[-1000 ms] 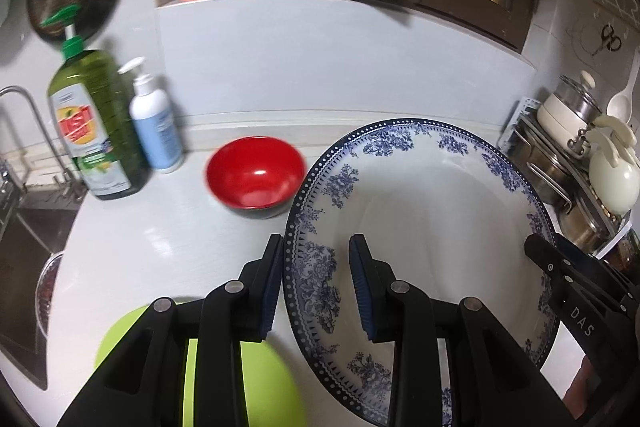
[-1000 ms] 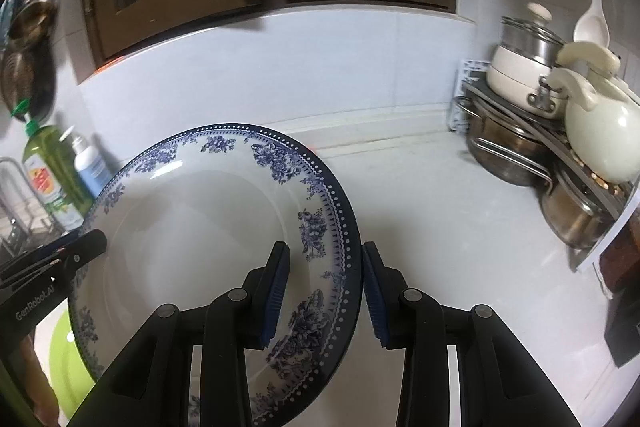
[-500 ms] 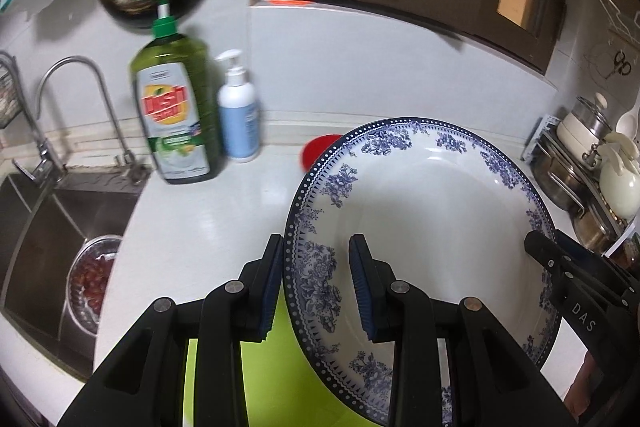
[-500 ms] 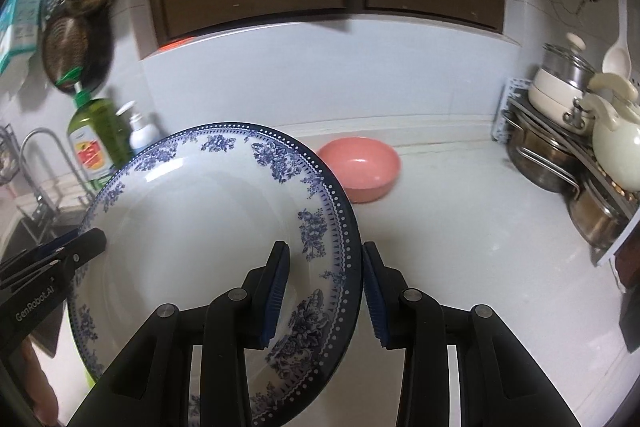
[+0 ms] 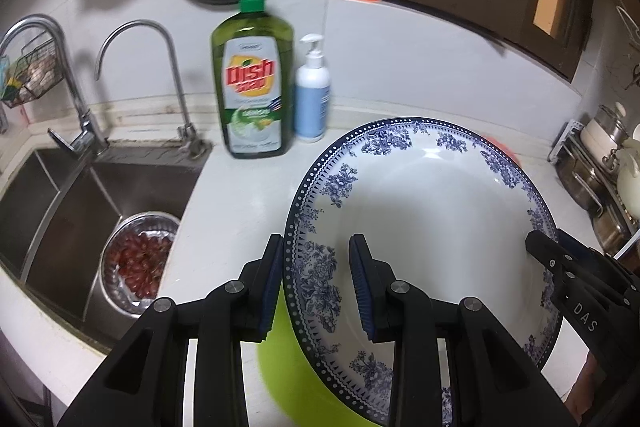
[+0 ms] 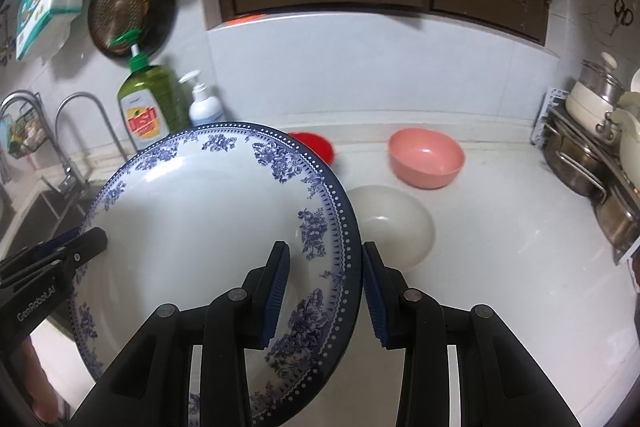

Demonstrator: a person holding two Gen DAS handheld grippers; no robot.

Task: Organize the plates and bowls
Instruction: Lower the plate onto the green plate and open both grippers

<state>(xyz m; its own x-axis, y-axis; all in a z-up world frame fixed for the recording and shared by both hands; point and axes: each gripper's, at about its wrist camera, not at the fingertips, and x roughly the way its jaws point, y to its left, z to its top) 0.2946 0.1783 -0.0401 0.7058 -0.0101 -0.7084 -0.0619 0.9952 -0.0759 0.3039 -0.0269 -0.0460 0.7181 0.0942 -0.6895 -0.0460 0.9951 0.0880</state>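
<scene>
As both grippers, left gripper (image 5: 316,283) and right gripper (image 6: 325,289), are clamping the blue-patterned plate (image 5: 424,211), it is travelling sideways toward the sink (image 5: 80,211), likely nearing the green plate (image 5: 304,379).

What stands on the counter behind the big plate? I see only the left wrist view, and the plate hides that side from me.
Observer: A pink bowl stands upright near the back wall, and it looks empty.
Operator: Is there something nearer to the plate?
Observer: Yes, a white bowl sits in front of the pink one. The rim of the blue-patterned plate partly hides it.
Operator: How does the right gripper hold the plate?
Observer: The right gripper has one pad inside the plate and the other outside its rim, closed on that edge.
</scene>
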